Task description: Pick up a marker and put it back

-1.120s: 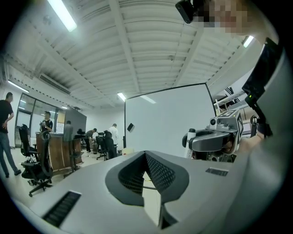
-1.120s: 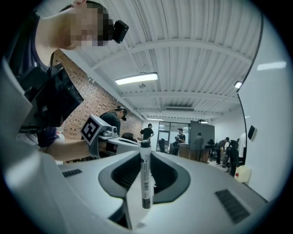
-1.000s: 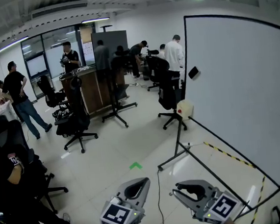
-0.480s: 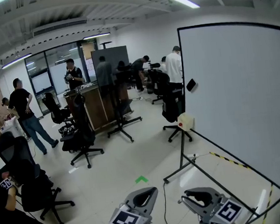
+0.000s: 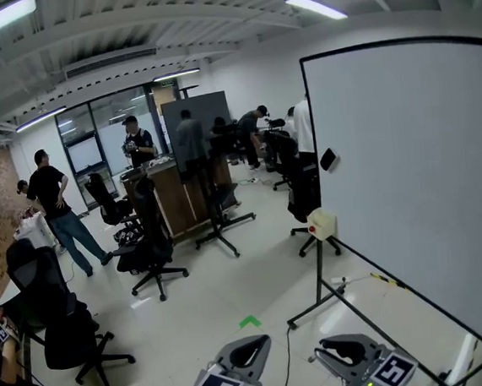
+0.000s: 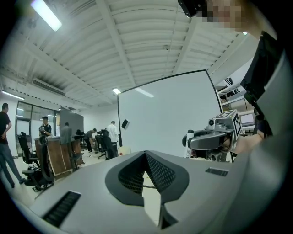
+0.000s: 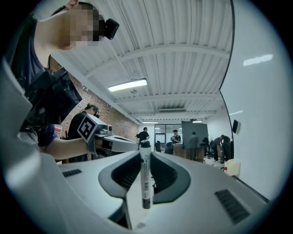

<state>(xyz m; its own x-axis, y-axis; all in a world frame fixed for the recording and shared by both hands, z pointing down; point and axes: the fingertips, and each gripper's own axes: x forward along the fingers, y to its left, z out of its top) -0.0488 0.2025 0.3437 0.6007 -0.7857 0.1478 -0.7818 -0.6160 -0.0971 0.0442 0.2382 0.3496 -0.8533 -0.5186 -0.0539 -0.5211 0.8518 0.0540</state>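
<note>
The marker (image 7: 145, 183), white-barrelled with a dark cap at its top end, is held upright between the jaws of the right gripper (image 7: 145, 154), which are closed on its barrel. The pick-up is therefore judged to be done. In the head view the marker itself cannot be made out, but the right gripper (image 5: 348, 354) is seen low in the frame, carried in the air above the pale floor and just beside the foot of the whiteboard (image 5: 409, 172).

The left gripper (image 6: 145, 156) is carried alongside. Its jaws are brought together at the tips and nothing is seen between them, so no part in the grip is taken by it.

What is left is judged to be the putting back: the marker has yet to be released at its resting place. That place is not clearly shown. A ledge along the whiteboard's lower edge may be meant, but this cannot be confirmed. Further off, office chairs (image 5: 149, 248) and several standing people are seen, well apart from both grippers.
</note>
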